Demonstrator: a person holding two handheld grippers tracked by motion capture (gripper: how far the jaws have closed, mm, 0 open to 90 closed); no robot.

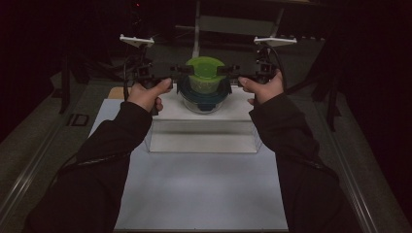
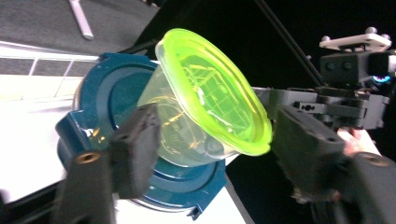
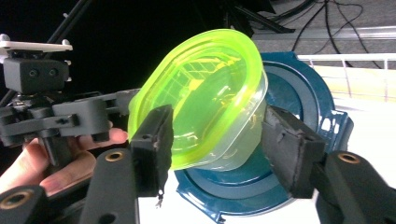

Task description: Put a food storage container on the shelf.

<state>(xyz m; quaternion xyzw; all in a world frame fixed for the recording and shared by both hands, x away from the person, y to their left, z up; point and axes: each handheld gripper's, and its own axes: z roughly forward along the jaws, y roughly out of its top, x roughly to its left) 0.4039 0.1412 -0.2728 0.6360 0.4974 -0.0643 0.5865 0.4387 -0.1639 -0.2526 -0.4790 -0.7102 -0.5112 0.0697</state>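
1. Worktop [image 1: 204,194]: white sheet carrying a clear raised platform [image 1: 204,138]. The stack stands on the platform's top, towards the back. Surroundings are dark and hard to read.
2. Blue-lidded container [image 1: 204,97]: base of the stack, glass-like body under a dark blue clip lid. Its lower body is barely visible.
3. Green-lidded tub [image 2: 205,100]: clear tub, lime lid, sitting on the blue lid between both grippers. Contents cannot be made out.
4. Left gripper [image 1: 179,71]: fingers [image 2: 135,149] parted, straddling the tub, one clear of its wall; contact on the other is hidden behind the lid.
5. Right gripper [image 1: 229,70]: fingers [image 3: 152,147] likewise spread, holding nothing.
6. Handling note: judged a release; draw both grippers straight outward, level, without catching the lime rim, lest the tub slide off.
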